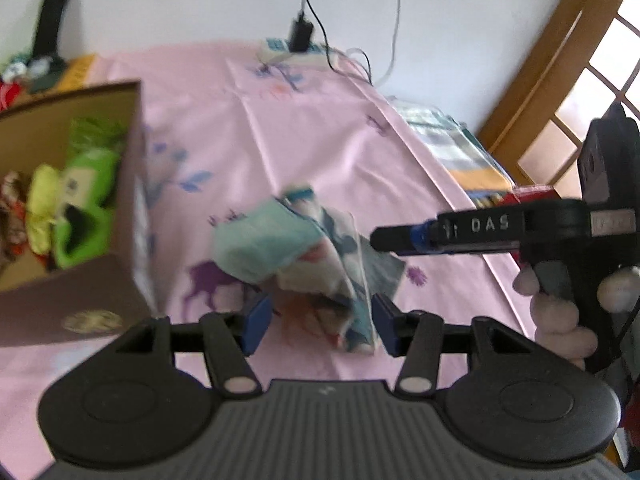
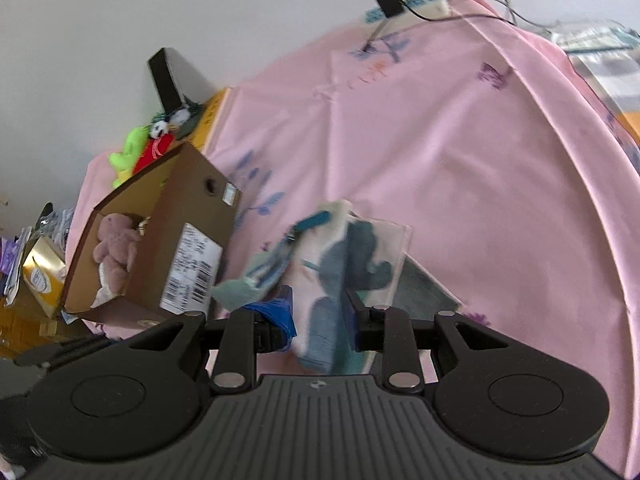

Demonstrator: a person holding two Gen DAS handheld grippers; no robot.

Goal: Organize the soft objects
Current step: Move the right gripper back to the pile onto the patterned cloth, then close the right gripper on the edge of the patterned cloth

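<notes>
A bundled patterned cloth (image 1: 316,264), teal, white and blue, hangs just above the pink sheet (image 1: 320,128). My left gripper (image 1: 320,324) is open, its blue pads (image 1: 258,322) either side of the cloth's lower end, with a thin gap at the left pad. My right gripper (image 1: 378,240) reaches in from the right, held by a hand (image 1: 560,312), tip against the cloth. In the right wrist view the right gripper (image 2: 320,320) is shut on the cloth (image 2: 324,280). The open cardboard box (image 1: 132,208) at the left holds a green plush (image 1: 88,200); the box (image 2: 180,240) also shows a pink plush (image 2: 114,244).
A power strip with a black charger (image 1: 298,32) and cables lies at the sheet's far edge. Stacked flat items (image 1: 460,148) sit along the right edge by a wooden door (image 1: 560,60). More plush toys (image 2: 132,156) and a yellow carton (image 2: 40,276) lie beyond the box.
</notes>
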